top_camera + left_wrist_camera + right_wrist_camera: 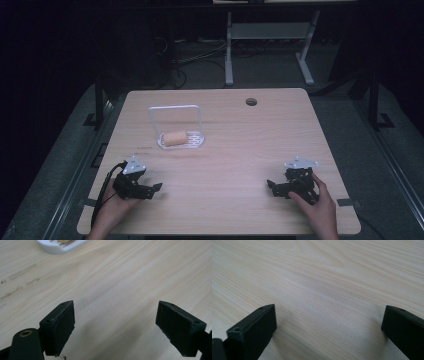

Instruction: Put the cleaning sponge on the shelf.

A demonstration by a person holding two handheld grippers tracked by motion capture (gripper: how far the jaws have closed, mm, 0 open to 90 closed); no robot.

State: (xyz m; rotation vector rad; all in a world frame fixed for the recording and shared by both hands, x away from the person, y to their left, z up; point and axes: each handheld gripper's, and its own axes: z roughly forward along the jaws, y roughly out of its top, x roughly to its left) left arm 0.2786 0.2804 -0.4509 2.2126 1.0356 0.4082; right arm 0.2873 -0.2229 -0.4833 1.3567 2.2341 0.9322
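A tan cylinder lies on its side on a small white slotted tray, under a white wire frame standing on the tray's back edge. My left gripper rests low at the table's front left, jaws wide apart and nothing between them; its own view shows the same open left gripper over bare wood, with the white tray's corner at the top. At the front right a hand holds my right gripper, also open, and the right gripper frames plain tabletop.
The light wooden table has a round cable hole near its back edge. Faint dark scuffs mark the wood left of the tray. Behind the table stand a white desk frame and floor cables.
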